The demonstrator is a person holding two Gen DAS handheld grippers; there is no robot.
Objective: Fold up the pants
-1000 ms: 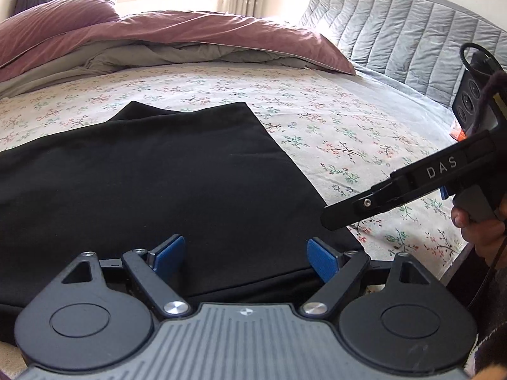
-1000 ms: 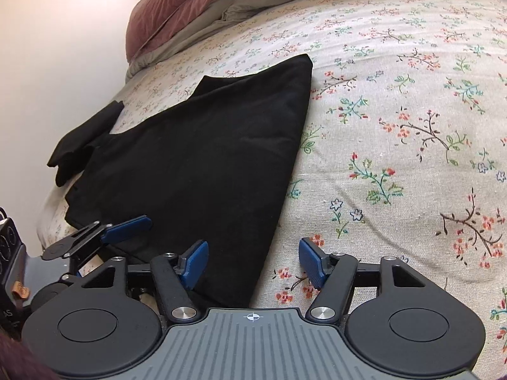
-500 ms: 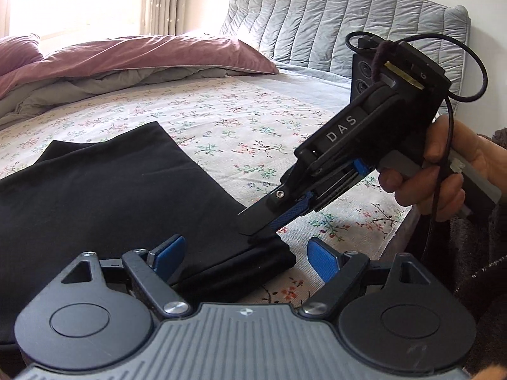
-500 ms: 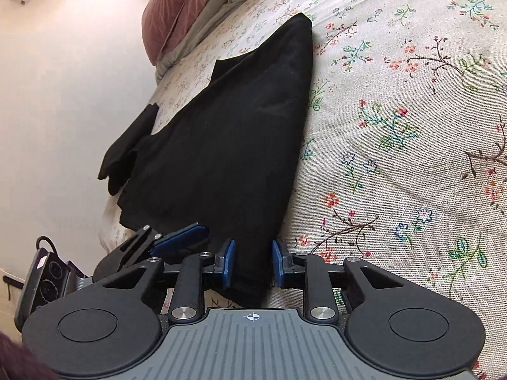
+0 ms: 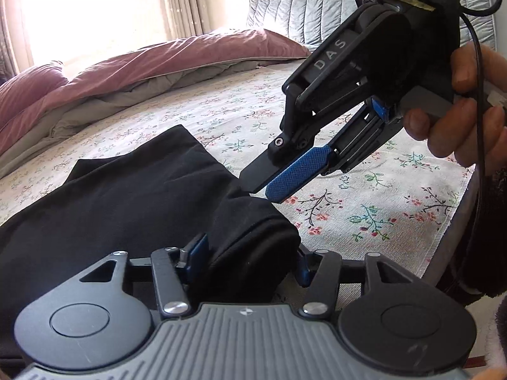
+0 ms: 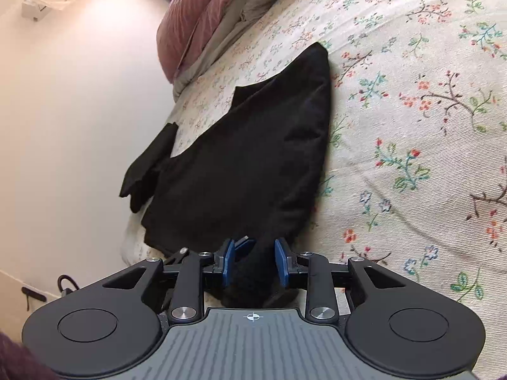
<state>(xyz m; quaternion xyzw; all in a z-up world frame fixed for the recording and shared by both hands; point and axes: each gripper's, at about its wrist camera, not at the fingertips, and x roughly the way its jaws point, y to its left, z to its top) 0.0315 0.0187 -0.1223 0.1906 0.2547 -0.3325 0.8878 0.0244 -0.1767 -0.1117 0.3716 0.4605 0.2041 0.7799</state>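
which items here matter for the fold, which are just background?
In the job:
- black pants, near end bunched up
- left tool, closed on the pants
- right tool, also closed on the pants

Just lying about:
- pink duvet
- floral sheet
- grey headboard

black pants (image 6: 253, 158), floral bedsheet (image 6: 412, 158), mauve duvet (image 5: 158, 63)

The pants (image 5: 133, 215) bunch over the left tool's (image 5: 250, 262) right fingertip, hiding it.
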